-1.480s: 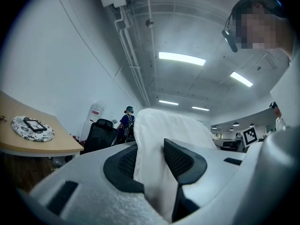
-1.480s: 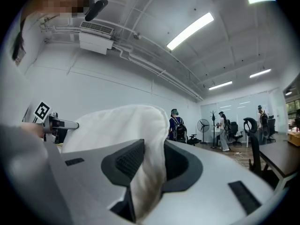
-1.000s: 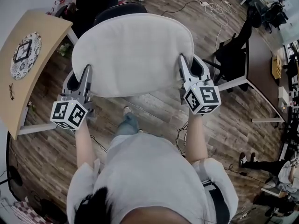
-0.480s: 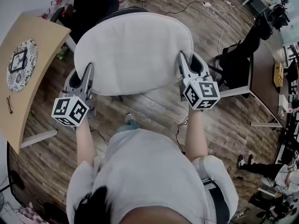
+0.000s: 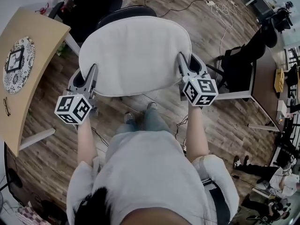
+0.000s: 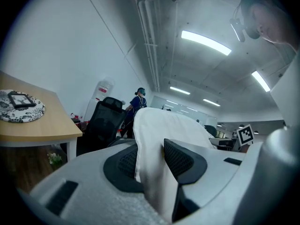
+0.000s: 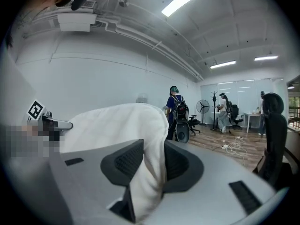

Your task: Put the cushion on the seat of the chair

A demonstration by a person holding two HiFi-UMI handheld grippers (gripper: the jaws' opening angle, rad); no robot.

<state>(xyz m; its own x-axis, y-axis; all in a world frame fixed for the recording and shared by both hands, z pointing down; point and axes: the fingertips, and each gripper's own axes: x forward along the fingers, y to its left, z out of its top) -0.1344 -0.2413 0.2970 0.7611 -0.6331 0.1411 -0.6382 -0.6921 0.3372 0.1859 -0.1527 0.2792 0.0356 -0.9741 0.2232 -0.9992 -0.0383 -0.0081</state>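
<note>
In the head view a wide white cushion (image 5: 136, 55) hangs flat between both grippers, above a black chair whose seat rim (image 5: 125, 12) shows just past the cushion's far edge. My left gripper (image 5: 90, 78) is shut on the cushion's left edge, and my right gripper (image 5: 183, 68) is shut on its right edge. In the left gripper view the white fabric (image 6: 154, 130) is pinched between the dark pads (image 6: 180, 159), with the black chair (image 6: 104, 121) beyond. The right gripper view shows the cushion (image 7: 112, 123) folded down between its pads (image 7: 125, 162). Most of the seat is hidden under the cushion.
A light wooden table (image 5: 33, 41) with a patterned plate (image 5: 16, 62) stands at the left. A second black chair (image 5: 241, 53) and a dark desk (image 5: 262, 74) are at the right. Cables (image 5: 220, 6) lie on the wood floor. People (image 7: 177, 114) stand far back.
Both grippers have carried the cushion forward and lower, over the black chair. The person has stepped forward, and both feet now show under the cushion's near edge.
</note>
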